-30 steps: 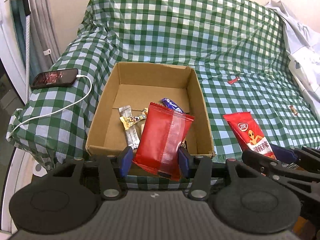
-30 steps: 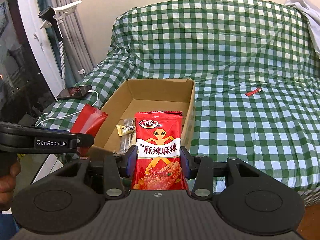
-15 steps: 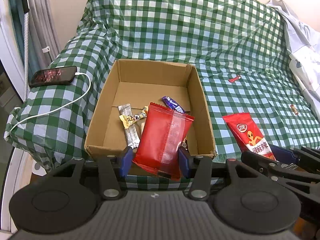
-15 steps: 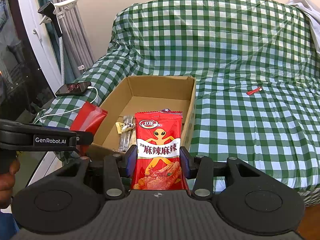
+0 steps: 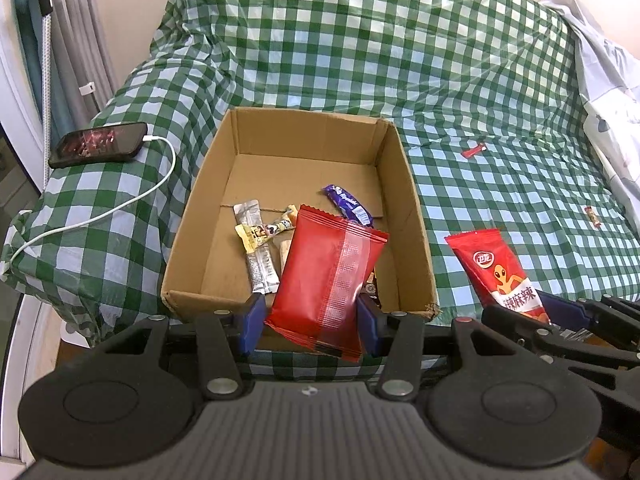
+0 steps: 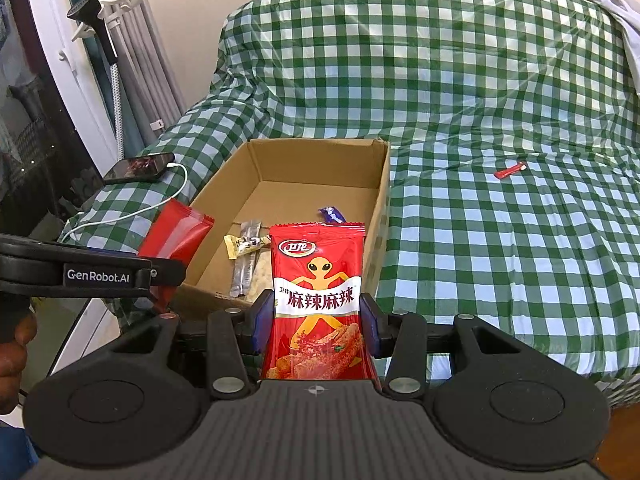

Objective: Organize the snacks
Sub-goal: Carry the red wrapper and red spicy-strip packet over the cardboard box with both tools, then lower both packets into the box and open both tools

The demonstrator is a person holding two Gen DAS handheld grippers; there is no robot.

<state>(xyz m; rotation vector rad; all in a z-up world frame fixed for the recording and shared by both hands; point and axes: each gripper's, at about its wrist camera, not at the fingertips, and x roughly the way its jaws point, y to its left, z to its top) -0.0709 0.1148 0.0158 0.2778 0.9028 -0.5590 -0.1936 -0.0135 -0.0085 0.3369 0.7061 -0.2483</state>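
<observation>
An open cardboard box sits on a green checked cloth, also in the right wrist view. It holds several small snacks: a silver stick pack, a yellow wrapper, a purple bar. My left gripper is shut on a plain red snack bag, held over the box's near edge. My right gripper is shut on a red alien-print spicy snack bag, held just right of the box's near corner; it also shows in the left wrist view.
A phone on a white charging cable lies left of the box. Two small red wrapped candies lie on the cloth to the right. White fabric lies at far right. Curtains and a stand are at left.
Both grippers, still holding their bags, have moved a little forward and up toward the box; the box sits slightly lower in both views.
</observation>
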